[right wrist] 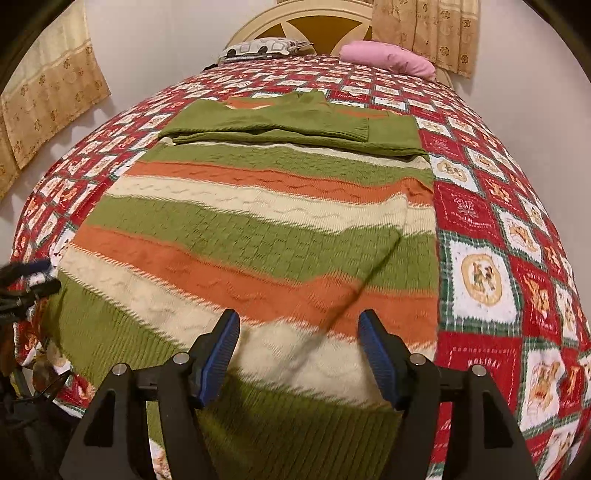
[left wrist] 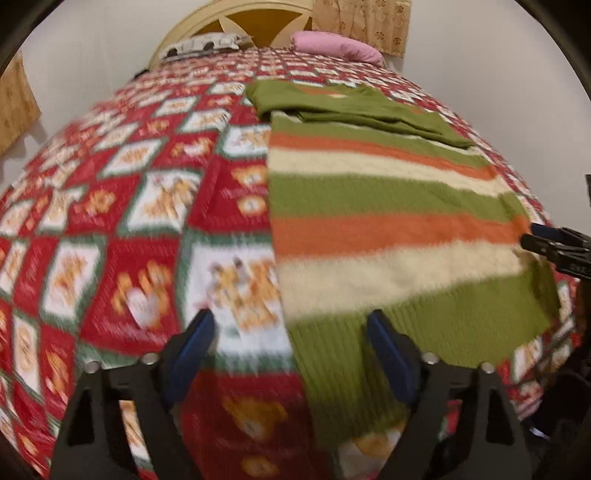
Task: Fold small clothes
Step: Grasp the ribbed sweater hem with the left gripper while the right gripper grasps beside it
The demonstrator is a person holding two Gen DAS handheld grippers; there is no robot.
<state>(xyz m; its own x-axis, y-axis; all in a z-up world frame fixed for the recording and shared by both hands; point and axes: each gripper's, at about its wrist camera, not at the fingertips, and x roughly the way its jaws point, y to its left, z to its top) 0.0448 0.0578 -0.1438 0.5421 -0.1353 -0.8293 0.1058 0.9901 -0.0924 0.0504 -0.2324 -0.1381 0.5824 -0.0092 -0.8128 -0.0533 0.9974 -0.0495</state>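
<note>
A knitted sweater with green, orange and cream stripes lies flat on the bed, its green sleeves folded across the top. My left gripper hovers open over the sweater's lower left edge, one finger above the quilt and the other above the green hem. My right gripper stands open above the lower right part of the sweater, nothing pinched between its blue pads. Each gripper shows at the edge of the other's view: the right gripper and the left gripper.
The bed carries a red, white and green patchwork quilt. A patterned pillow and a pink pillow lie at the cream headboard. Beige curtains hang on the walls. Dark clutter sits at the bed's near corner.
</note>
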